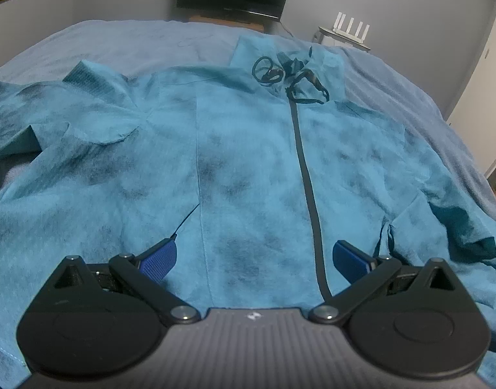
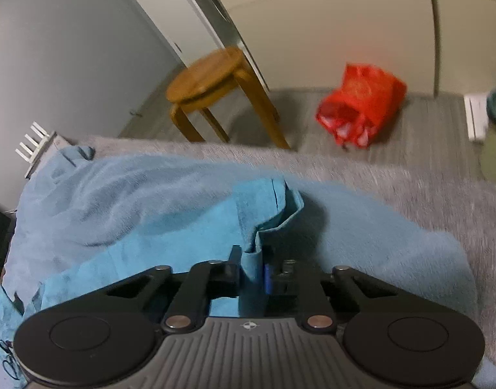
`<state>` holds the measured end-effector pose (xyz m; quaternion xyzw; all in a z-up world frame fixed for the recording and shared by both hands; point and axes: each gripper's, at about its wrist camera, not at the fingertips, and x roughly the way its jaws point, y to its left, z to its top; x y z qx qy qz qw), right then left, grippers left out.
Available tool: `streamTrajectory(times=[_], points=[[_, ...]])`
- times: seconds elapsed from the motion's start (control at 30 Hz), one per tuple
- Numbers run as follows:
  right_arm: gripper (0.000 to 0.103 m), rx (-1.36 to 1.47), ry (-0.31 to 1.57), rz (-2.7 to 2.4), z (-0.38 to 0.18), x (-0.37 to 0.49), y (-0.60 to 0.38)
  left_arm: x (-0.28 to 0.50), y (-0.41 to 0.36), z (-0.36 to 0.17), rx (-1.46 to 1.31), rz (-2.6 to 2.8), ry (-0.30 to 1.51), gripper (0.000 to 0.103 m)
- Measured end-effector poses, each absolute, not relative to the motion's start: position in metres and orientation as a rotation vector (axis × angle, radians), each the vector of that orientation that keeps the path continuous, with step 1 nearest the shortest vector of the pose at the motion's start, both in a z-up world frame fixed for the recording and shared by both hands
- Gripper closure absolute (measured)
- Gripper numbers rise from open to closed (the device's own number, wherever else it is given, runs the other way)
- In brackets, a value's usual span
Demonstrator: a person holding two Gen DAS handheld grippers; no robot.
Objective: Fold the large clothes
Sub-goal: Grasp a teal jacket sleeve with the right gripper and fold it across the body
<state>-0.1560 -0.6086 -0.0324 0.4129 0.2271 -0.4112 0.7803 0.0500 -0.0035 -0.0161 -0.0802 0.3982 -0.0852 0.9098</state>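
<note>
**Teal jacket spread on the bed, one edge pinched on your right**

Teal fabric fills nearly everything in front of your left gripper (image 1: pixel 254 256): the jacket (image 1: pixel 241 149) lies spread on the bed (image 1: pixel 124 39), front side up, its dark zipper (image 1: pixel 307 178) running from the collar down toward you. The zipper passes between your left jaws, closer to the right-hand blue pad (image 1: pixel 350 257). Those jaws stand wide apart, released, with only flat cloth below them and nothing grasped; whether the pads touch the fabric cannot be told. A tangle of dark drawstring (image 1: pixel 290 77) sits at the collar, at the far end of the garment.

Your right gripper (image 2: pixel 252 275) is clenched on a fold of the jacket's edge (image 2: pixel 251 278); the strip of cloth rises upright between the nearly closed jaws and drapes back toward the bed. This view is blurred.

Both of your grippers tilt downward toward the bed. Beyond the right one, on the floor, stand a wooden stool (image 2: pixel 209 77) and a red bag (image 2: pixel 361 107), well apart from the bed's edge.
</note>
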Motion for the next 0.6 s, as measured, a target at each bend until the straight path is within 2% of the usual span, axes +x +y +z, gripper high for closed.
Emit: streamTrajectory(times=[0.27,0.43,0.6], points=[[0.096,0.645,0.276,-0.673,0.064,-0.099,-0.557,0.048,0.002,-0.017,-0.194,-0.189,0.814,0.000],[0.096,0.459,0.156,-0.413,0.145,-0.036,-0.481,0.049,0.008,-0.018,-0.236,-0.193,0.815,0.000],[0.097,0.305,0.145,-0.132,0.192,0.028,-0.387,0.049,0.013,-0.021,-0.276,-0.191,0.817,0.000]])
